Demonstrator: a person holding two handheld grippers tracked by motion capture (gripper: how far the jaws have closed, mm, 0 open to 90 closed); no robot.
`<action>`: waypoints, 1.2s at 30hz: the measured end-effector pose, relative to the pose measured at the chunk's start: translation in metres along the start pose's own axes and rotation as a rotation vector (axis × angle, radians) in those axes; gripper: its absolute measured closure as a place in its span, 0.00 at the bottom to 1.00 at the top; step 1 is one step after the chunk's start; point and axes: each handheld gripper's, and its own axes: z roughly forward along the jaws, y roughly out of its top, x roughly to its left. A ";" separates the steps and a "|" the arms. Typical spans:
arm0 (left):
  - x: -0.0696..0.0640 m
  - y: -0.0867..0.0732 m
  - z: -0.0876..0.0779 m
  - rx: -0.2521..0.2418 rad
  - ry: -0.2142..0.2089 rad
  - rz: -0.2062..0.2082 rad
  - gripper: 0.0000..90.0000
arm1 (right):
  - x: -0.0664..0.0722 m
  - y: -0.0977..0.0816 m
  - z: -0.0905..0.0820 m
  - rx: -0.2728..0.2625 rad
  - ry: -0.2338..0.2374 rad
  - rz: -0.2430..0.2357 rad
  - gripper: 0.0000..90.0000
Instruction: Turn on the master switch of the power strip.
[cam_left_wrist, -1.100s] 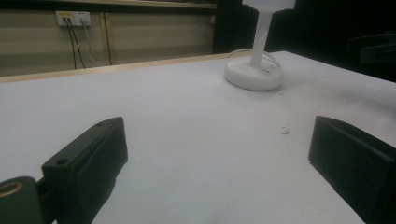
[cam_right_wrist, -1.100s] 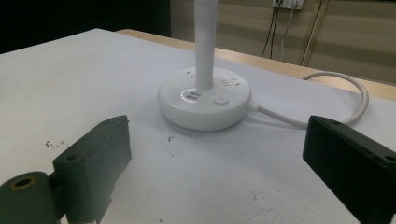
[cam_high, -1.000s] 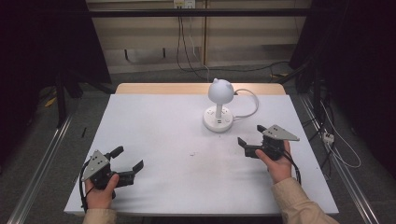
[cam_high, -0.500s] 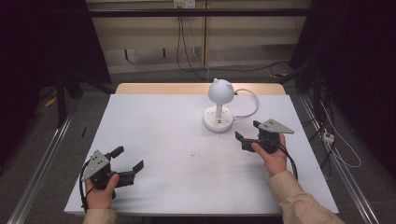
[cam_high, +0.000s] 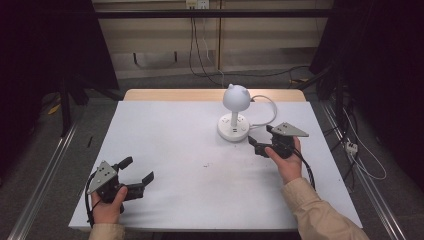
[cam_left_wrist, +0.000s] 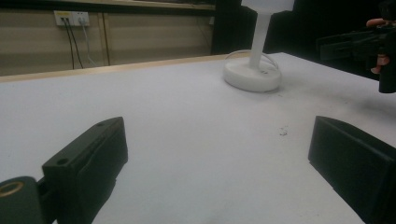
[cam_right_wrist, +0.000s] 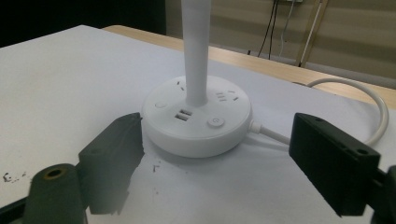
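Desk lamp (cam_high: 234, 116): upright, at 11 o'clock from right gripper (cam_high: 260, 141), jaws wide, closing, empty. Left gripper (cam_high: 136, 171): open, empty, farther.

We are looking down on a white table (cam_high: 165, 145) whose far edge is showing a strip of pale wood (cam_high: 175, 95). At twelve o'clock a beige panelled wall (cam_high: 160, 45) is carrying a wall socket (cam_high: 196, 4), with dark cables (cam_high: 200, 45) hanging down from it. Black curtains (cam_high: 45, 45) are darkening nine and three o'clock. Metal rails (cam_high: 45, 175) are running over the grey floor (cam_high: 95, 125) along both sides.
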 end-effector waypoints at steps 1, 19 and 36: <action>0.000 0.000 0.000 0.000 0.002 -0.001 0.05 | 0.000 0.001 0.002 0.000 0.001 -0.006 0.22; 0.001 0.000 -0.001 0.005 0.000 0.004 0.05 | -0.001 0.010 0.017 0.008 0.021 -0.007 0.42; 0.001 -0.001 0.000 0.007 -0.003 0.006 0.05 | -0.006 0.011 0.028 0.024 0.048 0.011 0.73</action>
